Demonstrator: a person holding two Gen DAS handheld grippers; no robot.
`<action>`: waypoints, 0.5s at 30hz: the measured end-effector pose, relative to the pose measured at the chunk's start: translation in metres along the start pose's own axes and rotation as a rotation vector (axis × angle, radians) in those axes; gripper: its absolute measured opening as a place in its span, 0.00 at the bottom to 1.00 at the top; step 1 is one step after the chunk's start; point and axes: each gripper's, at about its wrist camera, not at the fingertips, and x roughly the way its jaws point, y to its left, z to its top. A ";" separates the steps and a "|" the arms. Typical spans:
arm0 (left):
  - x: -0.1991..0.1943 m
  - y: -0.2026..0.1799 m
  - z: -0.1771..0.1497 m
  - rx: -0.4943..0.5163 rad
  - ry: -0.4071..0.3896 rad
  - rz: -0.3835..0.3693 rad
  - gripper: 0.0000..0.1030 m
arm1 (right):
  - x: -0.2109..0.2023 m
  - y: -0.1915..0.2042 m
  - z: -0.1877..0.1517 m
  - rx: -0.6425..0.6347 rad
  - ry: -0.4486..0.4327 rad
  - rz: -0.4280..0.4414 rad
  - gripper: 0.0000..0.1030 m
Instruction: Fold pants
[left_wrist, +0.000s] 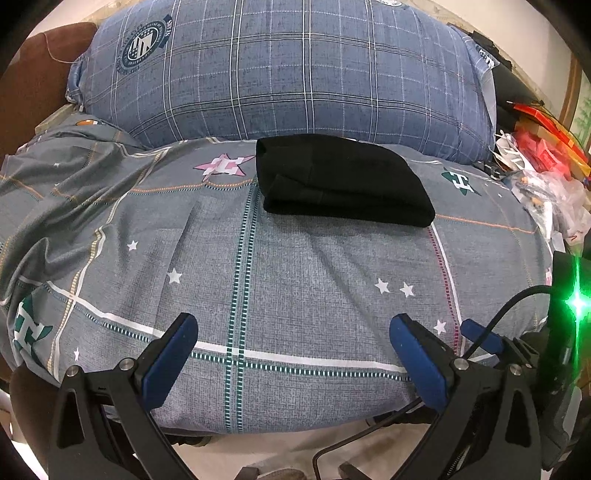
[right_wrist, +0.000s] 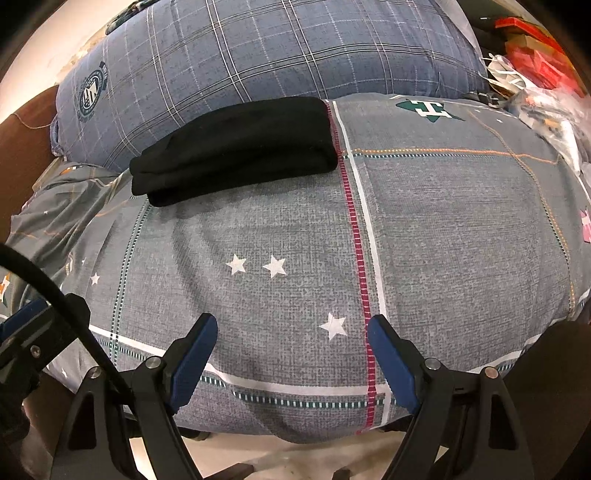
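Note:
The black pants (left_wrist: 343, 181) lie folded into a compact bundle on the grey star-patterned bedsheet (left_wrist: 295, 280), close to the blue checked pillow. In the right wrist view the same pants (right_wrist: 236, 147) sit at the upper left. My left gripper (left_wrist: 293, 328) hovers open over the near edge of the bed, well short of the pants, with nothing between its blue pads. My right gripper (right_wrist: 291, 332) is open too, empty, above the sheet's near edge. The right gripper's blue finger (left_wrist: 480, 334) shows at the right of the left wrist view.
A large blue checked pillow (left_wrist: 288, 70) fills the back of the bed. Clutter of red packets and plastic bags (left_wrist: 543, 162) lies at the right edge. A brown cushion (left_wrist: 33, 88) is at the far left. A black cable (right_wrist: 74, 314) crosses the lower left. Pale floor shows below the bed edge.

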 end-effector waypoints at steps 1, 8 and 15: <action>0.000 0.001 0.000 0.000 0.000 0.000 1.00 | 0.001 0.000 0.000 -0.002 0.001 0.000 0.85; 0.001 0.000 0.000 -0.002 0.005 -0.003 1.00 | 0.003 0.003 -0.001 -0.004 0.006 -0.002 0.85; 0.002 0.000 -0.001 -0.003 0.010 -0.006 1.00 | 0.004 0.003 -0.001 -0.004 0.006 -0.002 0.85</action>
